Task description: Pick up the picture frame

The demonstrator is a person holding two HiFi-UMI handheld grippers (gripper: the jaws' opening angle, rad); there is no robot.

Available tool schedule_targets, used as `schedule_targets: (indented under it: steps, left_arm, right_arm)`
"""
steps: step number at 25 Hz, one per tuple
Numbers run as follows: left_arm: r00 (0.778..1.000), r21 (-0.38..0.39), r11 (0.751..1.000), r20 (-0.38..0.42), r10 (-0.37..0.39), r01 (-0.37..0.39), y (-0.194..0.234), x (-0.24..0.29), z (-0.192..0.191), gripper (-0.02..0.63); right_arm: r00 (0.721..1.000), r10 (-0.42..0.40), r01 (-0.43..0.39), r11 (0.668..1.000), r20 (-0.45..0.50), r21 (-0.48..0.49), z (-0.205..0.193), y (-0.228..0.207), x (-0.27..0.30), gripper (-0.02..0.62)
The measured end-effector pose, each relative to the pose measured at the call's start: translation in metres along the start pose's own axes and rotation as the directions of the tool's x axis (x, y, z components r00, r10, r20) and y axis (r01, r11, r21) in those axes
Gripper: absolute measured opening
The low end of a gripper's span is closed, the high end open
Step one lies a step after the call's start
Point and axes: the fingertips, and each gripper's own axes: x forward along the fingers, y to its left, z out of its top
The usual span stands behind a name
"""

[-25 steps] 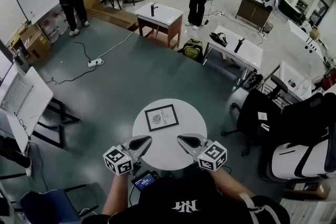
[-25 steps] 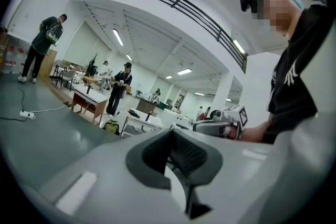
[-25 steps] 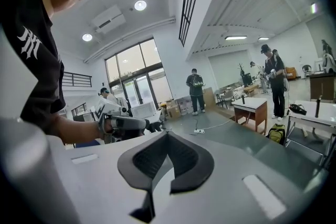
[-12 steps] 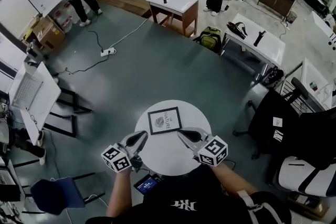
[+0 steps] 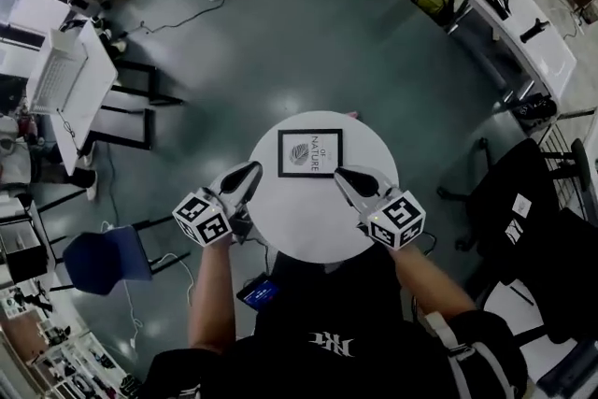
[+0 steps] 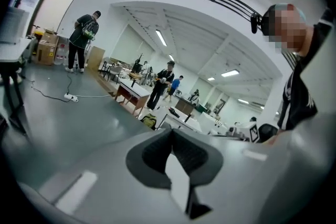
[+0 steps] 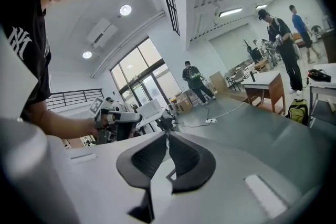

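The picture frame, black-edged with a white print, lies flat on the far half of the round white table. My left gripper hovers over the table's left side, its tip just left of the frame's near left corner. It is shut and empty, as the left gripper view shows. My right gripper points at the frame's near right corner. Its jaws still meet at the tips and are only beginning to open, with nothing between them. Neither gripper touches the frame.
A blue chair stands left of the table and a black office chair right of it. A white desk is at far left. A small screen device sits below the table's near edge. Other people stand far off.
Both grippers have come forward and down over the table, closing in on the frame's near corners. The head view has tipped further down, so the table sits higher in it.
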Motion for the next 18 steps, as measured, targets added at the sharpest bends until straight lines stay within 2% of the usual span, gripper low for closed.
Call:
schedule_targets:
  steps: [2,4,8,12,18]
  left_arm:
    - [1.0,-0.017,1.0,-0.002,0.016,-0.016,0.028,0.001,-0.005,0.003]
    - [1.0,-0.03,0.999,-0.021,0.024,-0.024,0.053,0.004,-0.02,0.011]
    - [0.994,-0.08,0.997,-0.105,-0.004,-0.005,0.095,0.018,-0.069,0.031]
    - [0.983,-0.113,0.994,-0.183,-0.017,-0.004,0.127,0.036,-0.106,0.068]
    - [0.968,-0.111,0.994,-0.251,-0.005,-0.024,0.165,0.066,-0.146,0.106]
  right_arm:
    - [1.0,-0.031,0.031,0.999,0.003,0.015,-0.008,-0.019,0.02,0.055]
    - [0.997,-0.074,0.074,0.997,0.001,0.029,-0.018,-0.037,0.034,0.075]
    - [0.986,-0.164,0.166,0.983,-0.029,0.074,-0.044,-0.068,0.058,0.118]
    - [0.973,-0.218,0.226,0.967,-0.08,0.118,-0.072,-0.088,0.077,0.133]
    - [0.948,-0.275,0.3,0.94,-0.161,0.162,-0.127,-0.117,0.093,0.147]
